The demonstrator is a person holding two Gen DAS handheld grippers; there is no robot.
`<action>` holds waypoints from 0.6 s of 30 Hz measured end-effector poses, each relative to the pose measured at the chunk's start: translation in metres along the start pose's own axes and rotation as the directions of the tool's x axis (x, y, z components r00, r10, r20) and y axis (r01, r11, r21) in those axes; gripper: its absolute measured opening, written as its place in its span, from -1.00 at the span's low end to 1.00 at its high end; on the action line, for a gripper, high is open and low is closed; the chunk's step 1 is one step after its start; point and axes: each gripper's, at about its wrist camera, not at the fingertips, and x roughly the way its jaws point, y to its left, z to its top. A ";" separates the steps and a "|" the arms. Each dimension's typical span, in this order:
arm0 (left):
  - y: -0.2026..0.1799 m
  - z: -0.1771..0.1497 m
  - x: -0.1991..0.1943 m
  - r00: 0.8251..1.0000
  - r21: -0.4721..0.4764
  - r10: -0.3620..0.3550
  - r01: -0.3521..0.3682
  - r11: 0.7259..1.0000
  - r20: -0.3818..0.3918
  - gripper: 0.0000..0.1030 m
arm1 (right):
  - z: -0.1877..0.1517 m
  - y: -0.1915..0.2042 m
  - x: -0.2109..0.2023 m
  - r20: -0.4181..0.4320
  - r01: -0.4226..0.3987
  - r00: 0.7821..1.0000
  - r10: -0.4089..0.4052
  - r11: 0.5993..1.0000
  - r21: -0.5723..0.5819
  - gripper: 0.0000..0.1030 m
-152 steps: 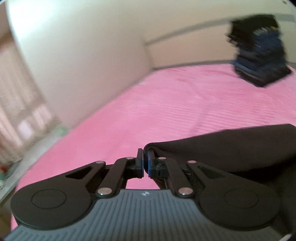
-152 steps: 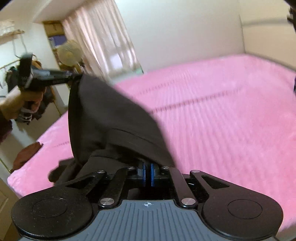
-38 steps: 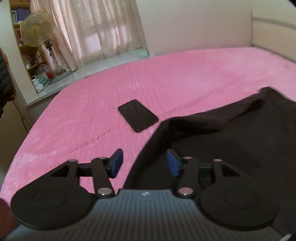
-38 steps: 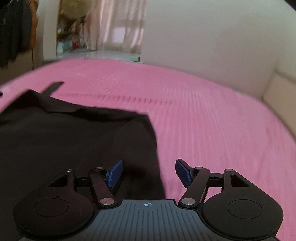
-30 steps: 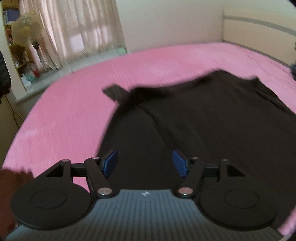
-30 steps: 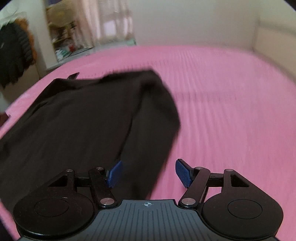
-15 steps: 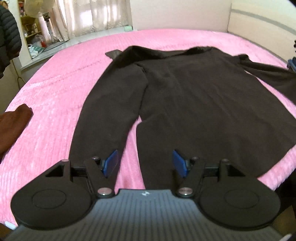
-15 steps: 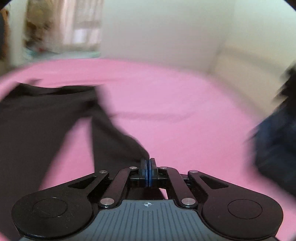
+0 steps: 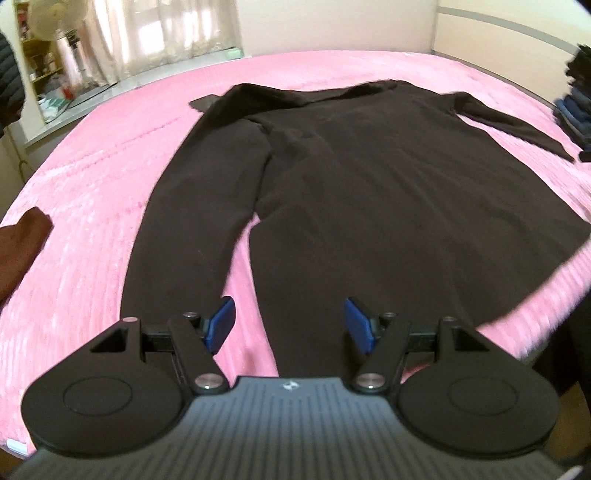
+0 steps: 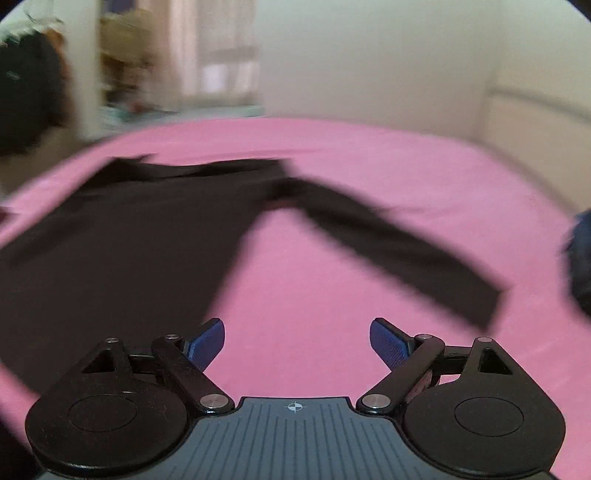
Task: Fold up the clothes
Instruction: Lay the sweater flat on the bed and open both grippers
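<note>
A black long-sleeved top (image 9: 369, 177) lies spread flat on the pink bed (image 9: 110, 155), collar far, hem near. Its left sleeve (image 9: 184, 221) runs down beside the body; its right sleeve (image 10: 399, 243) stretches out to the right. My left gripper (image 9: 290, 325) hovers over the hem's near left corner, open, nothing between its blue pads. In the blurred right wrist view my right gripper (image 10: 297, 345) is above bare pink cover between body (image 10: 110, 251) and right sleeve; its jaws are opening and hold nothing.
A stack of folded dark clothes (image 9: 576, 99) stands at the far right of the bed. A brown garment (image 9: 18, 251) lies at the bed's left edge. A dark flat object (image 9: 205, 101) peeks out by the left shoulder. Window, curtains and a fan (image 9: 40, 22) are beyond.
The right gripper, shut half a second ago, now stands wide open, and the right sleeve lies stretched out on the bed. The left gripper has stayed open over the hem.
</note>
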 end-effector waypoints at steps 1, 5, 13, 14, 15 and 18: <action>-0.001 -0.003 0.000 1.000 0.006 -0.017 0.017 1.000 -0.009 0.19 | -0.007 0.010 -0.002 -0.022 -0.059 0.998 0.060 0.998 0.022 0.72; 0.000 -0.019 0.009 0.994 -0.034 -0.076 0.074 0.997 -0.073 0.19 | -0.032 0.037 0.000 -0.096 -0.197 0.974 0.206 0.975 0.101 0.71; 0.013 -0.036 0.031 0.980 -0.261 -0.180 0.152 0.953 -0.085 -0.13 | -0.052 0.034 0.008 -0.131 -0.206 0.961 0.242 0.948 0.241 0.33; 0.015 -0.036 0.030 0.980 -0.275 -0.178 0.149 0.950 -0.083 -0.33 | -0.052 0.028 0.009 -0.122 -0.208 0.961 0.249 0.937 0.279 0.19; 0.018 -0.036 0.030 0.981 -0.286 -0.176 0.145 0.947 -0.085 -0.43 | -0.053 0.023 0.010 -0.113 -0.209 0.960 0.256 0.925 0.318 -0.12; 0.025 -0.033 0.025 0.982 -0.291 -0.173 0.144 0.946 -0.079 -0.88 | -0.046 0.002 0.016 -0.114 -0.213 0.954 0.278 0.892 0.398 -0.87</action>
